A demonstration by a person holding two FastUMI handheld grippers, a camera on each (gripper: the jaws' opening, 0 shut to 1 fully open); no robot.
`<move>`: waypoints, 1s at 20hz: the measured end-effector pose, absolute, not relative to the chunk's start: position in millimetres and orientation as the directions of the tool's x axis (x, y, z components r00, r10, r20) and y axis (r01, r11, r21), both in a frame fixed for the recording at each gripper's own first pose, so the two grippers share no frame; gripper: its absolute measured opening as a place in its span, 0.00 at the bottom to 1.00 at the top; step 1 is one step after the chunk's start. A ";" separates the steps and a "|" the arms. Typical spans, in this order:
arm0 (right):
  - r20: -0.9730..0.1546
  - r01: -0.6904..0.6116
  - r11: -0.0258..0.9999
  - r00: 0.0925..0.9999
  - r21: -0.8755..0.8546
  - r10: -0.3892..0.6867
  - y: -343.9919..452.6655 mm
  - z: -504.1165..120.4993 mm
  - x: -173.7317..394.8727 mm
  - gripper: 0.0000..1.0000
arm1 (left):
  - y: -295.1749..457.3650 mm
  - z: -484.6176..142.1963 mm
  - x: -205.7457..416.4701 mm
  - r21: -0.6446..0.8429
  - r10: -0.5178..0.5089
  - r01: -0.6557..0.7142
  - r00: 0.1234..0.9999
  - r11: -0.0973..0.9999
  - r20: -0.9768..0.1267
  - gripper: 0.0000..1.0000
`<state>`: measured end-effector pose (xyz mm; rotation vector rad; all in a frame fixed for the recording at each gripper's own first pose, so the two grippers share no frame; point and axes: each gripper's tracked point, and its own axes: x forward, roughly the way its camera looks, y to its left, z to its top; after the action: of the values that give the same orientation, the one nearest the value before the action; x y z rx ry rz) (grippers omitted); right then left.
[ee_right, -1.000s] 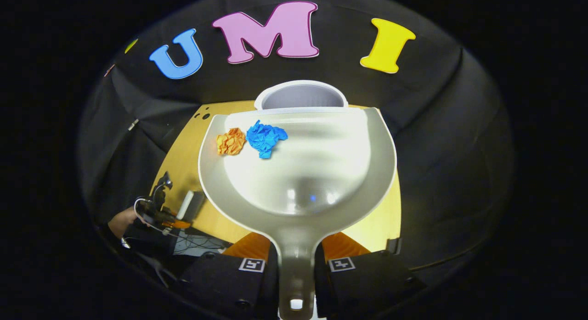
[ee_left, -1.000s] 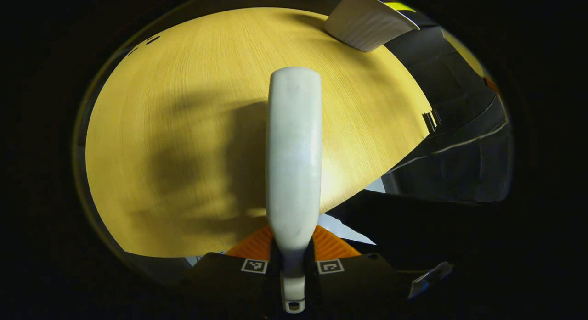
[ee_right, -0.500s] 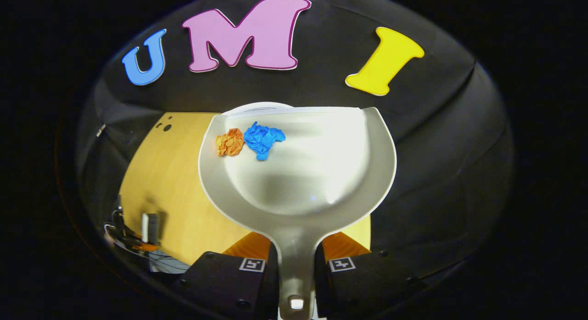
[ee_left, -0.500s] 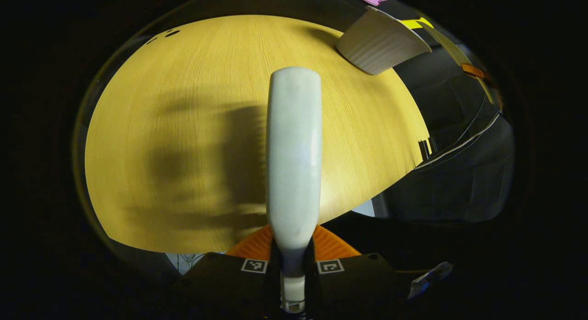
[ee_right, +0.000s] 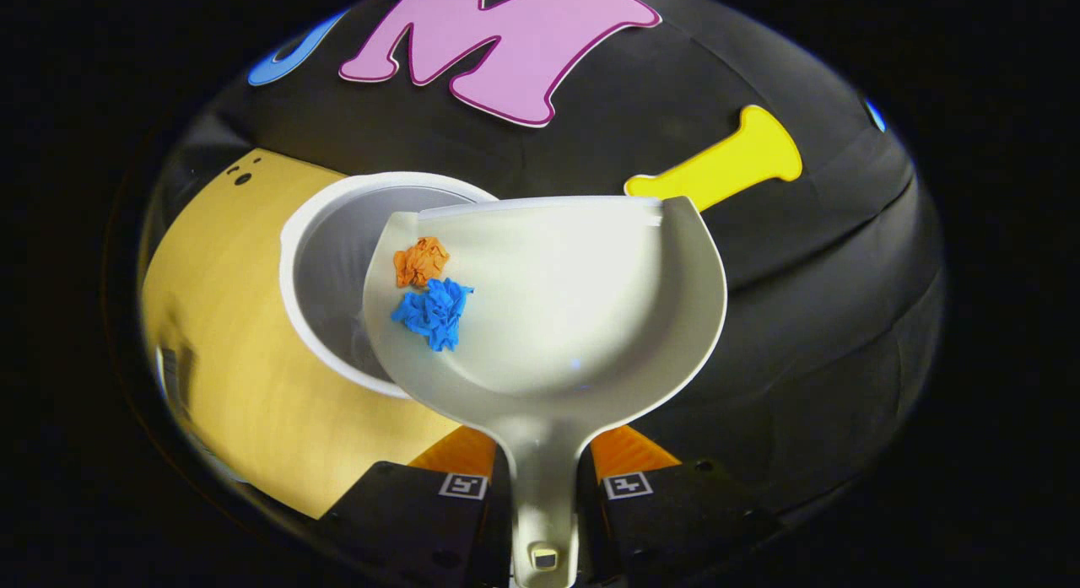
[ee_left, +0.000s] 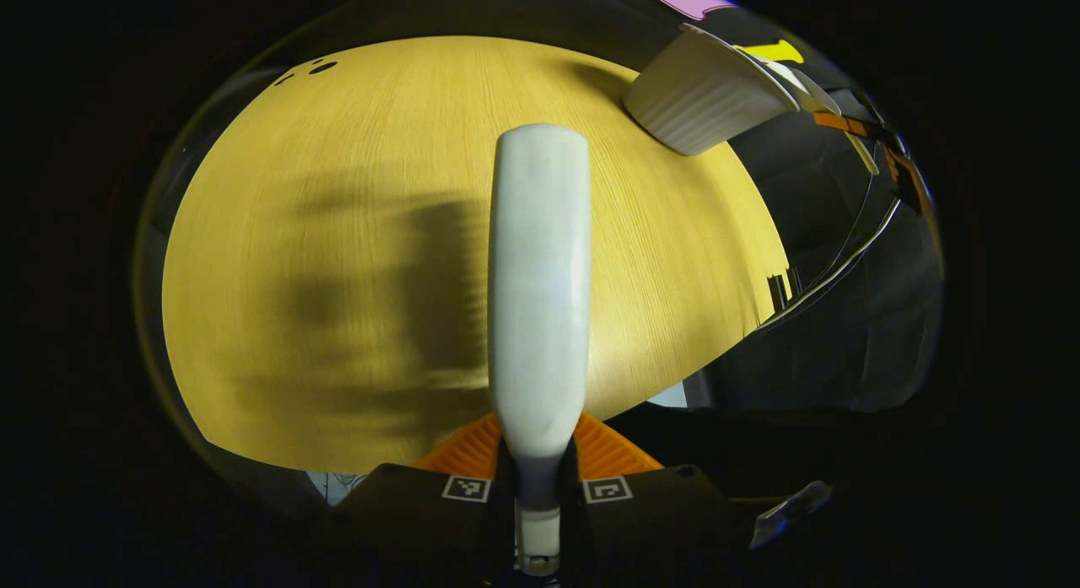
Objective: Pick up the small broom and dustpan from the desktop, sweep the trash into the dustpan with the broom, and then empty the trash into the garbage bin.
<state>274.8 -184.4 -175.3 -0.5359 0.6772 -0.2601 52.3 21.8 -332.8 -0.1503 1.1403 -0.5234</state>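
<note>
Dustpan (ee_right: 574, 310): pale, smooth plastic, shallow rounded scoop with raised side walls and a narrow flat handle. Held above the surface (ee_right: 219, 377), its left front part over the open mouth of the garbage bin (ee_right: 325, 259).

Trash: one orange paper wad (ee_right: 421, 261) and one blue paper wad (ee_right: 434, 313), both crumpled, lying in the pan near its left front edge, touching or nearly so.

Garbage bin: white, round, thick rolled rim, grey inside; its outer wall is ribbed in the left gripper view (ee_left: 704, 99).

Right tongs (ee_right: 544, 487): clamped on the dustpan handle.

Broom (ee_left: 540, 284): a long, smooth, white rounded back; bristles hidden. Held over the surface, well apart from the bin.

Left tongs (ee_left: 537, 489): clamped on the broom's narrow handle.

Surface: yellow wood grain, matte, shadowed under the broom.

Step in hand, by judgement: emptying. Next move likely calls for tipping the pan's front-left edge down so both wads slide into the bin.
</note>
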 end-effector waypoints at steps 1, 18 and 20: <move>-0.508 0.062 0.819 0.757 -0.571 -0.411 -185.7 -176.3 275.3 0.35 | 21.4 -333.1 52.3 -0.381 -0.476 0.317 0.316 0.868 -0.821 0.25; -0.086 -0.031 0.118 0.867 -0.992 -0.491 -187.8 -132.2 294.3 0.35 | 19.1 -327.0 54.7 -0.426 -0.506 0.294 0.302 0.855 -0.808 0.25; -0.046 -0.034 0.032 0.872 -0.999 -0.487 -192.1 -128.6 290.8 0.35 | 18.4 -323.9 54.5 -0.432 -0.509 0.289 0.293 0.854 -0.810 0.25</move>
<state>290.8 -192.1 -128.6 -1.5114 0.4303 -0.3650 54.5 18.4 -323.9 -0.2189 1.1584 -0.5365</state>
